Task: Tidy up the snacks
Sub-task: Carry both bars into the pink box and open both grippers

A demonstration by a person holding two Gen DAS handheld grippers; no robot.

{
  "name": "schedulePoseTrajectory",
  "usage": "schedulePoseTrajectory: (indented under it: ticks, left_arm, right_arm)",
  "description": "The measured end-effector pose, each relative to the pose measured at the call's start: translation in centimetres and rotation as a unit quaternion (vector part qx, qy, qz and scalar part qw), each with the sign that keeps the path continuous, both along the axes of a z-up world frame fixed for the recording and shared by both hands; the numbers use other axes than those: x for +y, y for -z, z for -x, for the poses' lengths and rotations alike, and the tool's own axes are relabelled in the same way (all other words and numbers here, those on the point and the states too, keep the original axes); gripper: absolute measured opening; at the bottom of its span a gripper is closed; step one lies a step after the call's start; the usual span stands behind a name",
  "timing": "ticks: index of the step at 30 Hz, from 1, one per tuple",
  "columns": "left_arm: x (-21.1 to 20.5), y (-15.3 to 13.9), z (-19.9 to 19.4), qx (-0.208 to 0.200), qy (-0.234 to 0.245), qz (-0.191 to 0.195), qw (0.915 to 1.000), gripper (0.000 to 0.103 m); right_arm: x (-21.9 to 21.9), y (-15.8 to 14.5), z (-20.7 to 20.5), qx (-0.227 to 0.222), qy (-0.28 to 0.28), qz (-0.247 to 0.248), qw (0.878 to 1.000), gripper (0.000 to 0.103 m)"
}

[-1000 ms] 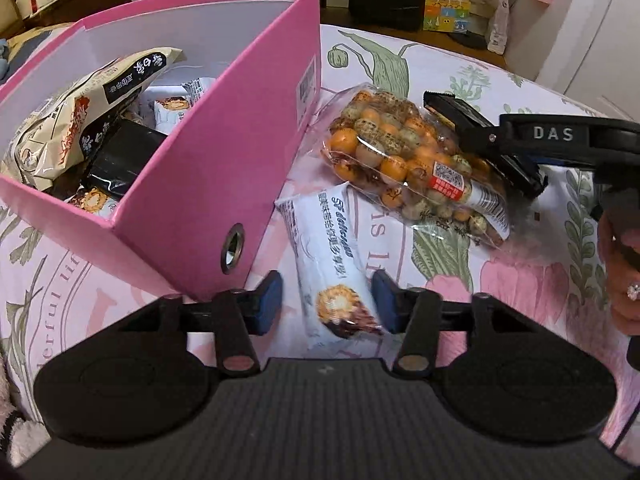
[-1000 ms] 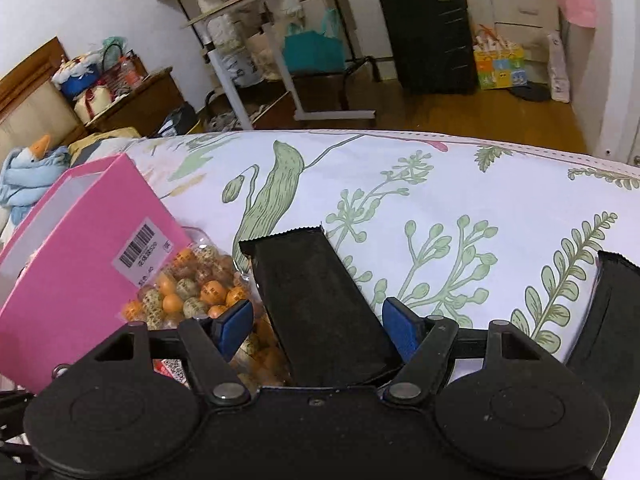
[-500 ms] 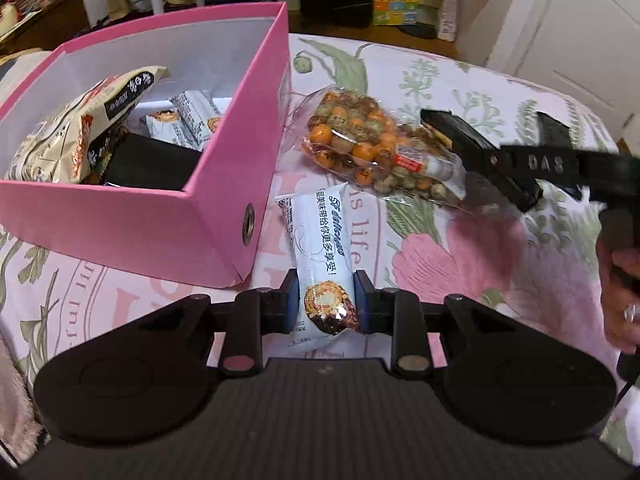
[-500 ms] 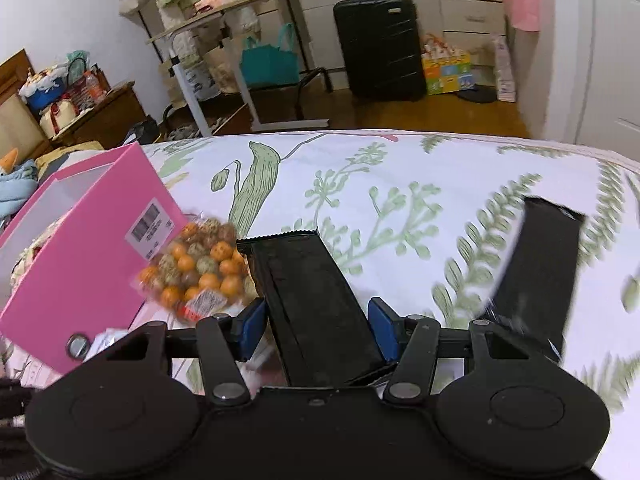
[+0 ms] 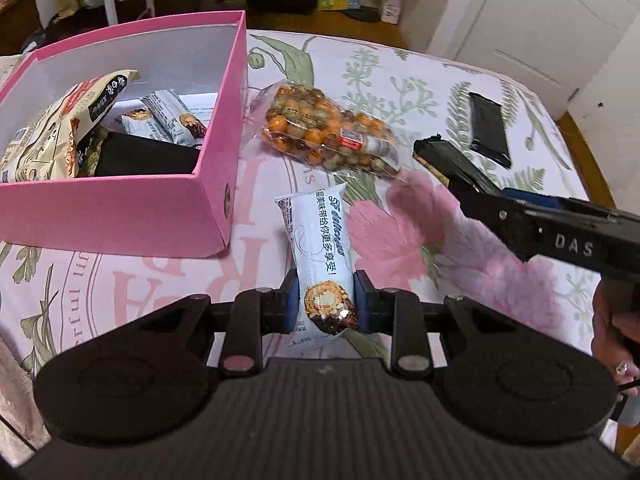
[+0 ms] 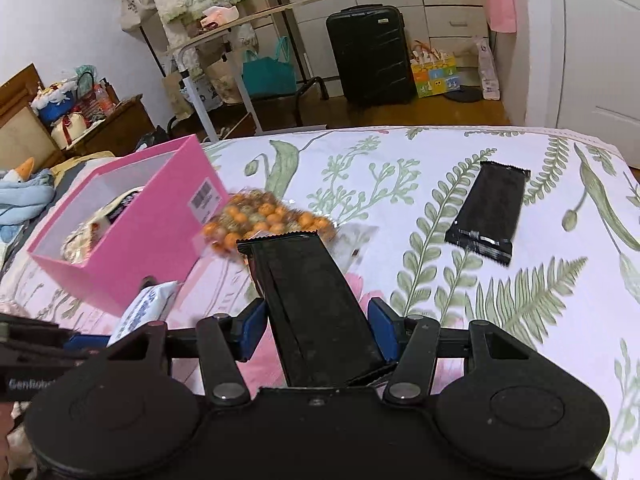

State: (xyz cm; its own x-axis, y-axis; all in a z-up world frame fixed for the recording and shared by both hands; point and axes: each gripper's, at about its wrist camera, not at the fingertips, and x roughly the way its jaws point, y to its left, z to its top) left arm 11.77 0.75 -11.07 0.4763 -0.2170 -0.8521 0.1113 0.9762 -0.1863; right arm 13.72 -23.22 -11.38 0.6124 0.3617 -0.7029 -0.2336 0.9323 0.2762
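My left gripper (image 5: 322,306) is shut on a white snack packet (image 5: 320,248) and holds it above the cloth, right of the pink box (image 5: 120,208). The box holds several snack packs. My right gripper (image 6: 318,334) is shut on a black snack packet (image 6: 308,304) and holds it above the cloth; it also shows in the left wrist view (image 5: 452,164). A clear bag of orange and speckled balls (image 5: 328,136) lies beside the box. A second black packet (image 6: 490,212) lies flat at the right.
The floral cloth (image 6: 400,168) covers a round table. Behind it stand a black suitcase (image 6: 368,52), a folding desk (image 6: 240,40) and a wooden cabinet (image 6: 100,128). The white packet's end shows in the right wrist view (image 6: 140,312).
My left gripper closed on the white packet and lifted it. My right gripper lifted the black packet and drew back right, away from the bag of balls.
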Motion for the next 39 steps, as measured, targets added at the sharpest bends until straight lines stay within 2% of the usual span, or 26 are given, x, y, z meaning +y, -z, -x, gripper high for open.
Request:
schedulePoseTrajectory:
  ticks: [7, 11, 15, 21, 26, 31, 39]
  left_arm:
    - [0.9, -2.5, 2.1, -0.016, 0.023, -0.003, 0.9996, 0.027]
    - [2.1, -4.3, 2.9, -0.028, 0.018, -0.001, 0.9994, 0.027]
    - [4.3, -6.3, 3.5, -0.045, 0.003, 0.005, 0.9990, 0.027]
    - [8.8, -8.8, 3.6, -0.080, -0.046, 0.010, 0.9956, 0.027]
    - [12.7, -10.2, 3.1, -0.103, -0.077, 0.013, 0.9917, 0.027]
    - [15.6, -10.1, 0.6, -0.110, -0.097, 0.019, 0.9890, 0.027]
    - [17.4, -6.5, -4.7, -0.083, -0.115, 0.022, 0.9896, 0.027]
  right_arm:
    - [1.8, -2.7, 2.9, -0.007, -0.021, -0.001, 1.000, 0.061]
    - [3.3, -4.6, 3.9, -0.020, -0.042, -0.001, 0.999, 0.061]
    - [5.2, -6.4, 4.4, -0.041, -0.063, -0.003, 0.997, 0.061]
    - [9.1, -8.7, 3.8, -0.064, -0.088, -0.015, 0.994, 0.061]
    - [12.5, -9.6, 1.8, -0.061, -0.095, -0.041, 0.993, 0.061]
    - [16.5, -8.5, -1.4, -0.048, -0.103, -0.053, 0.992, 0.061]
    - [20.0, -5.8, -5.4, -0.040, -0.094, -0.027, 0.994, 0.061]
